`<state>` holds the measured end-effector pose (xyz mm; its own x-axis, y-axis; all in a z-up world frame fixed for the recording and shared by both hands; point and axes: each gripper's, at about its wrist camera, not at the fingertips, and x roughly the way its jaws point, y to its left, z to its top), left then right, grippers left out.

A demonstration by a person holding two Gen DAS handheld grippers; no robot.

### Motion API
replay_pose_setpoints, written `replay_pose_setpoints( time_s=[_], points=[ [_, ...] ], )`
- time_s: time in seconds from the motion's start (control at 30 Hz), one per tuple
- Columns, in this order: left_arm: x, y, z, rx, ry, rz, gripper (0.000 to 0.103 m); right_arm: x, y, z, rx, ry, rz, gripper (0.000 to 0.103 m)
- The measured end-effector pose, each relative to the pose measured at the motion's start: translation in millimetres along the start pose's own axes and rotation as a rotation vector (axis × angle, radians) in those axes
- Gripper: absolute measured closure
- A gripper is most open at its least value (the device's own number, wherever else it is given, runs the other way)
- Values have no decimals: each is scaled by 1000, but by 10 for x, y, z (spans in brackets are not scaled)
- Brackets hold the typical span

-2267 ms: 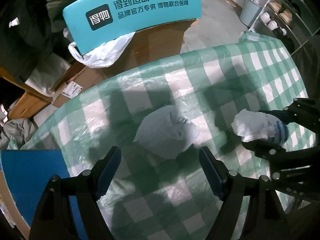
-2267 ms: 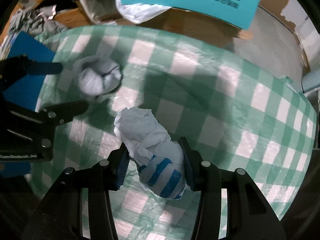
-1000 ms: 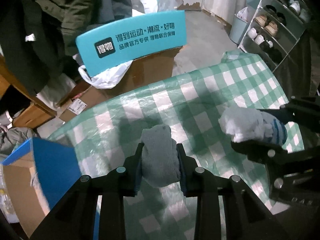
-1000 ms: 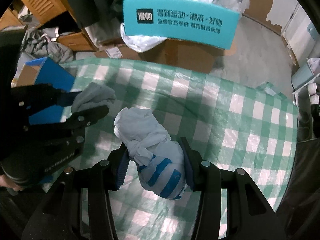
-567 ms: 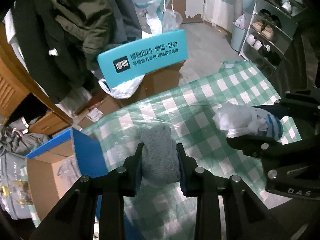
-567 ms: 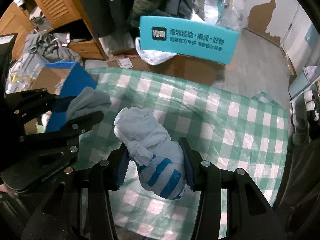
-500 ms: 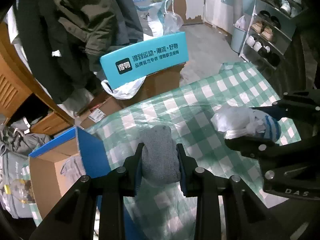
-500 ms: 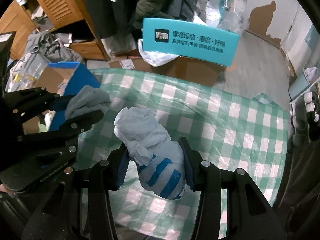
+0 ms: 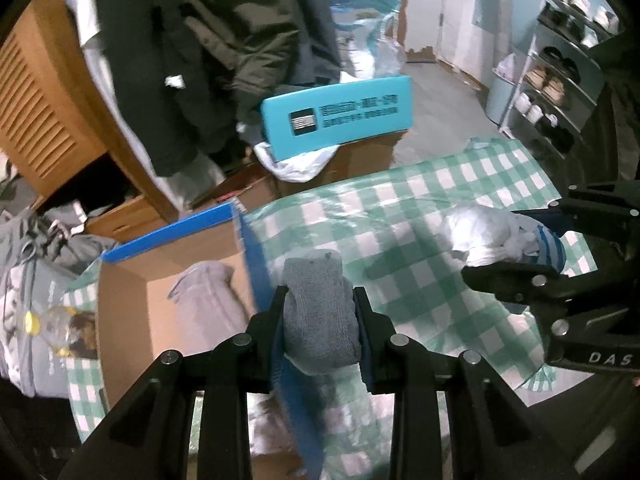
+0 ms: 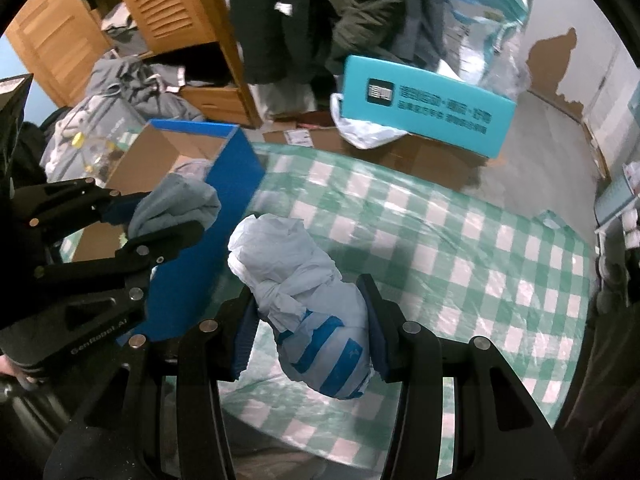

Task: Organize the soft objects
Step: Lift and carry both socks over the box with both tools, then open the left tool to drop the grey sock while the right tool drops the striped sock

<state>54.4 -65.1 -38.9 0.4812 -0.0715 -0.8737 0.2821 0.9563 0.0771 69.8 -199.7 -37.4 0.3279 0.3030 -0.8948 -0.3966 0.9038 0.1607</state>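
My left gripper (image 9: 319,312) is shut on a rolled grey sock (image 9: 318,312) and holds it high above the table, near the blue wall of an open cardboard box (image 9: 248,256). A grey soft item (image 9: 204,284) lies inside that box. My right gripper (image 10: 310,320) is shut on a white sock bundle with blue stripes (image 10: 308,300), also held in the air over the green checked tablecloth (image 10: 460,248). The left gripper with the grey sock (image 10: 176,204) shows at the left of the right wrist view, and the box (image 10: 236,168) behind it. The white bundle (image 9: 492,236) shows at the right of the left wrist view.
A teal box with print (image 9: 336,120) sits on a brown carton beyond the table. Dark coats (image 9: 224,40) hang by a wooden cabinet (image 9: 36,112). A shoe rack (image 9: 560,92) stands at the right. Grey clothes (image 10: 128,92) and a plastic bottle (image 9: 60,332) lie left of the box.
Both grippers have risen well above the table with their socks and swung left; the open cardboard box has come into view under the left gripper.
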Motion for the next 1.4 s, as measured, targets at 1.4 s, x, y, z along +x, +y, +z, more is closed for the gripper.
replay_pose_setpoints(
  time_s=[1.4],
  points=[
    [223, 1530, -862, -266, 118, 158, 67, 832, 1687, 641, -235, 87, 85, 56]
  ],
)
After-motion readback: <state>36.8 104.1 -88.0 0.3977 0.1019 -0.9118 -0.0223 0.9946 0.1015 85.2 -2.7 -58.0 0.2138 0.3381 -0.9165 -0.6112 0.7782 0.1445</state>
